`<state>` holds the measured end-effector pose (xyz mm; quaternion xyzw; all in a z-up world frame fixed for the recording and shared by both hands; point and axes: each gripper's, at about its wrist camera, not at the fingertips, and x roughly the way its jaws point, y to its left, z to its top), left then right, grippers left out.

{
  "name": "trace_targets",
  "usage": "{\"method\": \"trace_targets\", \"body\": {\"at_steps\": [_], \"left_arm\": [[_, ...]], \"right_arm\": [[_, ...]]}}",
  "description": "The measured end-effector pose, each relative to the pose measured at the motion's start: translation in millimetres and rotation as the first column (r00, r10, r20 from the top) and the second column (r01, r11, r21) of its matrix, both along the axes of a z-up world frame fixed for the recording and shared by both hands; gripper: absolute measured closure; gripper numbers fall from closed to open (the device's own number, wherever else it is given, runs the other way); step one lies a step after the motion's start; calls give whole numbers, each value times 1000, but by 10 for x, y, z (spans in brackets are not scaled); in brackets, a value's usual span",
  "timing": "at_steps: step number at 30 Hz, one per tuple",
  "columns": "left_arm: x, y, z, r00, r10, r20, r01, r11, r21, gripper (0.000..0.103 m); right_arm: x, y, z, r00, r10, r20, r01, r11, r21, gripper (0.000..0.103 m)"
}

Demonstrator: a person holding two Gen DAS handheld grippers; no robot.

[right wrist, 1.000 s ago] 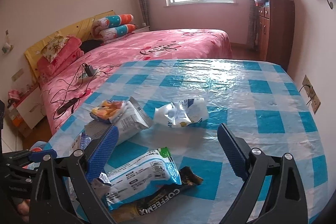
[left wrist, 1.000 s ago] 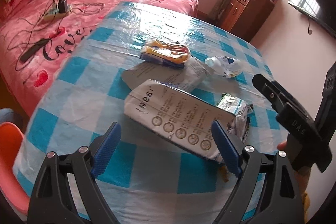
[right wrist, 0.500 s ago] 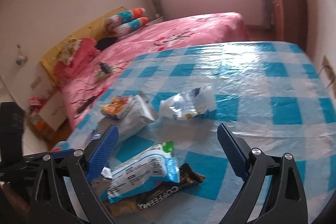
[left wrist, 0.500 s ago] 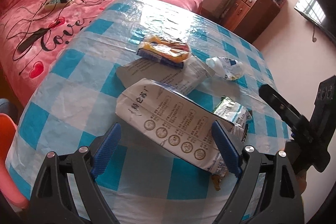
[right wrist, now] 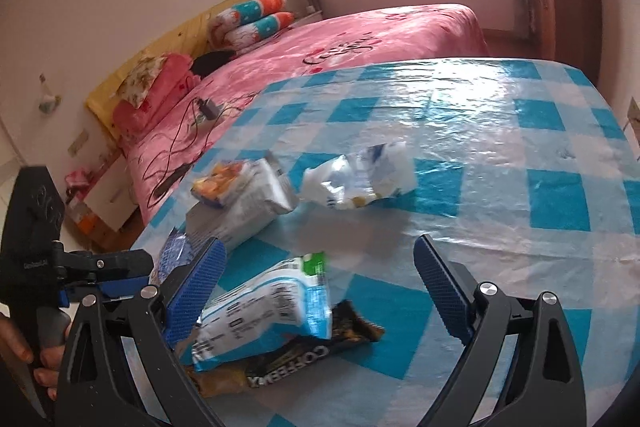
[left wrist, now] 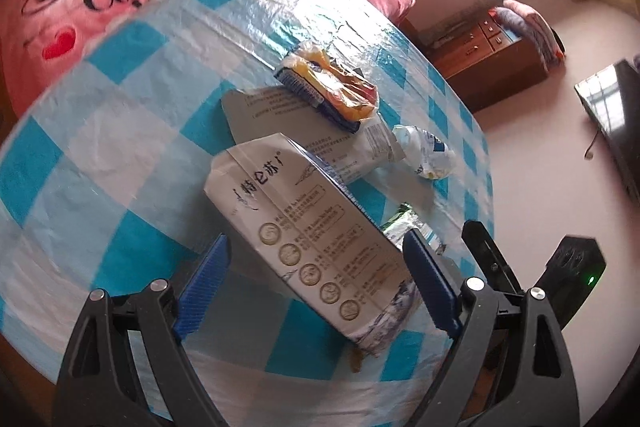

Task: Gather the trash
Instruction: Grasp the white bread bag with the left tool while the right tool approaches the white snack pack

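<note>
Trash lies on a table under a blue-and-white check cloth [left wrist: 120,155]. My left gripper [left wrist: 316,283] is open, its blue pads [left wrist: 204,279] on either side of the near end of a flattened white milk carton [left wrist: 308,235], not pressing it. Beyond that lie a grey carton [left wrist: 272,115], a yellow snack packet [left wrist: 332,87] and a crumpled white wrapper [left wrist: 428,151]. My right gripper [right wrist: 318,287] is open over a blue-and-white wrapper [right wrist: 268,311] that rests on a dark coffee sachet [right wrist: 320,351]. The crumpled wrapper [right wrist: 356,175] lies farther off.
A pink bed [right wrist: 360,39] with cables and a charger [right wrist: 208,107] runs along the table's far side. A wooden dresser [left wrist: 488,55] and a wall screen [left wrist: 616,119] stand to the right. A hand [right wrist: 24,347] holds the left gripper's handle at the table's near left edge.
Both grippers have come lower and closer to the trash, and the left one has rolled so the table looks tilted. The carton now sits between the left pads. Both jaws stayed wide.
</note>
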<state>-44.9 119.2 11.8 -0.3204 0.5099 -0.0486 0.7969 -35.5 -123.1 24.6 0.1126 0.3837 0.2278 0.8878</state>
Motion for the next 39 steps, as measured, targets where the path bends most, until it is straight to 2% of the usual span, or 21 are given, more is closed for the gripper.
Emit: {"method": "trace_targets", "body": {"at_steps": [5, 12, 14, 16, 18, 27, 32, 35, 39], "left_arm": [[95, -68, -34, 999, 32, -34, -32, 999, 7, 15], [220, -228, -71, 996, 26, -80, -17, 994, 112, 15], [223, -251, -103, 995, 35, -97, -21, 990, 139, 20], [218, -260, -98, 994, 51, -98, -33, 985, 169, 37], [201, -232, -102, 993, 58, -100, -39, 983, 178, 43], [65, -95, -98, 994, 82, -68, -71, 985, 157, 44], [-89, 7, -53, 994, 103, -35, -95, 978, 186, 44], [-152, 68, -29, 994, 104, -20, -98, 977, 189, 44], [-179, 93, 23, 996, 89, 7, -88, 975, 206, 44]], "right_arm": [[27, -116, 0, 1000, -6, -11, 6, 1000, 30, 9], [33, -65, 3, 999, 36, -21, -36, 999, 38, 9], [35, -39, 0, 998, 53, -28, -52, 998, 43, 9], [29, -18, 0, 997, 68, -32, -67, 997, 47, 9], [20, 10, 1, 996, 86, -33, -85, 995, 50, 9], [18, 225, -36, 983, 173, -63, -171, 985, 39, 9], [-27, 396, -60, 969, 236, -65, -238, 971, -15, 9], [-66, 556, -90, 967, 251, -48, -255, 958, -133, 9], [-99, 662, -156, 956, 290, -50, -294, 936, -193, 9]]}}
